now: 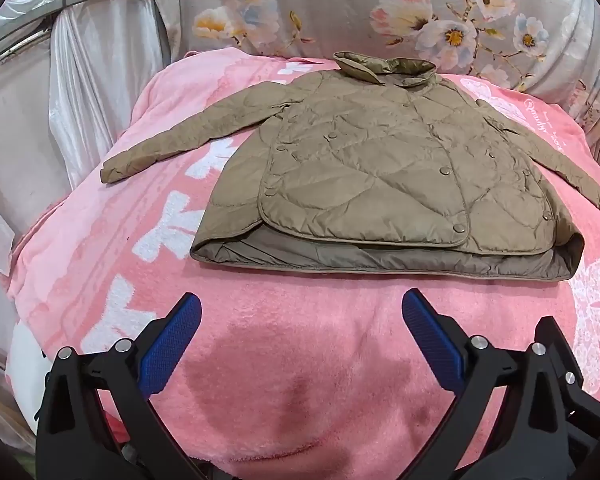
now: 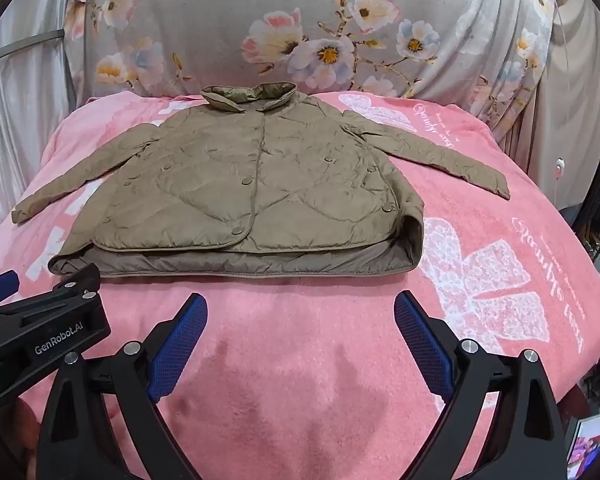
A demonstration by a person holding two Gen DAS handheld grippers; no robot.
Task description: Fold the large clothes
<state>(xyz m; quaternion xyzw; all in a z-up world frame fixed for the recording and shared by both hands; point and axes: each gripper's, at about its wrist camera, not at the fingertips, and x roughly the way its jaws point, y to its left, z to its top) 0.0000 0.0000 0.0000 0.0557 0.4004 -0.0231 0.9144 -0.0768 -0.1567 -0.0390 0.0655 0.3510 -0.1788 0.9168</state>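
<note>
Jaws: your left gripper (image 1: 300, 320) and right gripper (image 2: 300, 320) both gape empty | short of olive quilted puffer jacket (image 2: 236, 196) hem | risk: slick padding slips, pink fleece blanket (image 2: 300, 360) snags.

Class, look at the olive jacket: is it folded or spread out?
Spread out: the jacket lies flat on the pink blanket, both sleeves extended sideways.

Pink blanket (image 2: 340, 360) on bed, floral fabric (image 2: 220, 20) behind

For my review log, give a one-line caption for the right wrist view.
Open right claw hovers over pink blanket before an unfolded olive quilted jacket, sleeves spread; left claw alongside.
</note>
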